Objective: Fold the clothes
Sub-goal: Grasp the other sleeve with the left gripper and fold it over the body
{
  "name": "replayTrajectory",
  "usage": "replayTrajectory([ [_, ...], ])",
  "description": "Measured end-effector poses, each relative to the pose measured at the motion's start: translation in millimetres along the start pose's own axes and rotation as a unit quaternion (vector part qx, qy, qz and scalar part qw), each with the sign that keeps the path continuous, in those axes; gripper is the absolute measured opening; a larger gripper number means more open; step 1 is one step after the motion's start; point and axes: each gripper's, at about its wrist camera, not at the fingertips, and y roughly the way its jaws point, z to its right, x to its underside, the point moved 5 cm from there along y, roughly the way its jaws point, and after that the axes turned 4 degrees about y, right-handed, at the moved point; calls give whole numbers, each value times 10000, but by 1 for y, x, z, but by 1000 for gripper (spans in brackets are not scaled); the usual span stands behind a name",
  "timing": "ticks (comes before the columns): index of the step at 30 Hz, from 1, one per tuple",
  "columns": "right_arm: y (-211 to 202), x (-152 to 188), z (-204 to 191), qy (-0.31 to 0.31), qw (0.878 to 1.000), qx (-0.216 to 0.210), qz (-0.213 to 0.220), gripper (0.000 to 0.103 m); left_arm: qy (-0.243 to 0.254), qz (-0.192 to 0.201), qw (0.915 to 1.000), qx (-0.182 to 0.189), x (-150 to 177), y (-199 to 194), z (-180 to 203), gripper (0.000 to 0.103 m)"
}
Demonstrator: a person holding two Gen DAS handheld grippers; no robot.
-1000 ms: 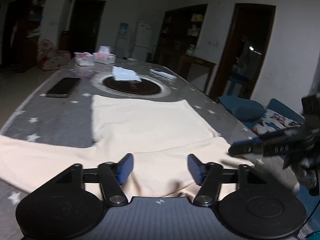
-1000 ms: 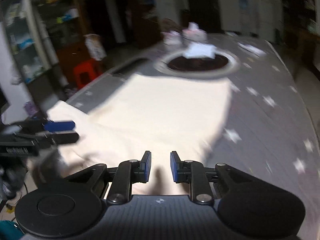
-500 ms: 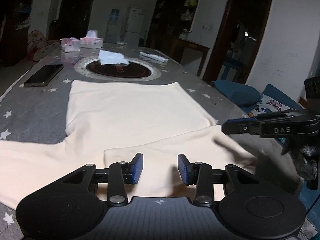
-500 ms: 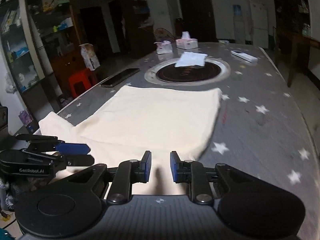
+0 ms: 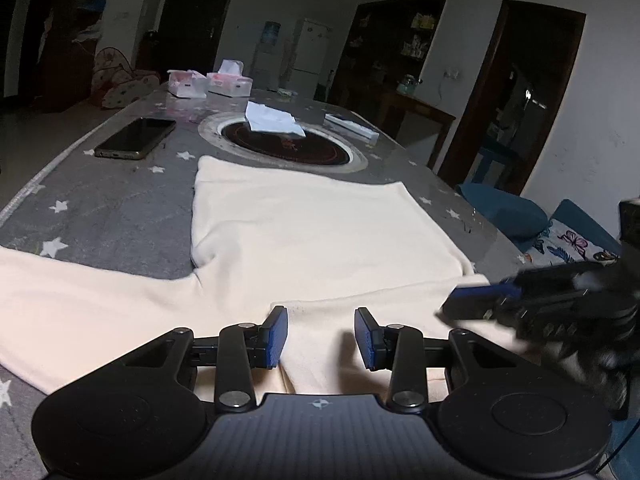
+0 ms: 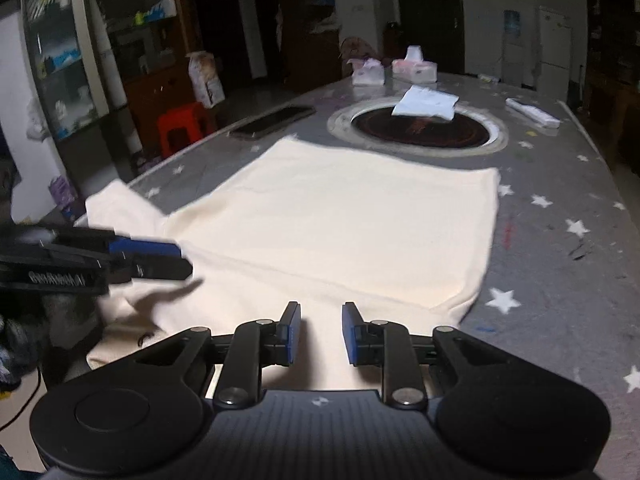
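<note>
A: While both jaws gape with nothing between them, where's the garment?

B: Under the left gripper [image 5: 321, 338] and right gripper [image 6: 317, 334]: a cream long-sleeved top [image 5: 312, 236], flat on the starred worktop [image 5: 120, 208], one sleeve [image 5: 384, 312] folded across, body running away toward the round hotplate [image 5: 286, 146]; beyond, two tissue boxes [image 5: 230, 83], a tissue poking up.

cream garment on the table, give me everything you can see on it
The cream garment is a plain, soft-looking top lying flat on the grey star-print tablecloth, its far edge near the round inset. One sleeve stretches straight out sideways; the other sleeve is folded in across the near end. Both open grippers, left gripper and right gripper, hover over that end, neither visibly gripping it.
</note>
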Motion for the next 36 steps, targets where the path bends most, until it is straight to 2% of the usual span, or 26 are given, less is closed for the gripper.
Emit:
replayTrajectory([
  [4, -2, -1, -17, -199, 9996, -175, 18, 22, -239, 272, 9985, -410, -6, -23, -25, 41],
  [7, -4, -2, -36, -413, 9982, -430, 33, 22, -441, 388, 9932, -1003, -8, -39, -53, 42],
  [9, -1, -1, -50, -589, 9965, -593, 10, 23, -621, 442, 9864, -1459, -6, -49, -74, 42],
  [12, 9, 4, -64, -759, 9945, -712, -131, 23, -890, 475, 9709, -2172, -3, -64, -109, 45],
  [15, 10, 5, -69, -789, 9940, -742, -150, 23, -1133, 477, 9502, -2863, 2, -79, -143, 49],
  [19, 2, 2, -64, -719, 9950, -687, -47, 28, -1521, 390, 9246, -3472, 9, -87, -181, 53],
  [22, -5, -1, -60, -670, 9957, -641, 11, 28, -1716, 339, 9204, -3495, 12, -84, -196, 53],
  [26, -12, -1, -54, -619, 9964, -585, 50, 28, -1849, 265, 9242, -3330, 14, -76, -204, 49],
  [29, -19, -1, -49, -549, 9970, -540, 116, 28, -1796, 316, 9232, -3383, 13, -74, -205, 27],
  [30, -22, -1, -47, -517, 9972, -525, 143, 28, -1820, 348, 9232, -3366, 12, -75, -205, 15],
  [33, -29, -1, -39, -389, 9980, -454, 226, 28, -1815, 503, 9254, -3288, 5, -81, -199, 7],
  [36, -37, 0, -28, -221, 9987, -344, 318, 28, -1728, 795, 9362, -2956, -9, -89, -179, 6],
])
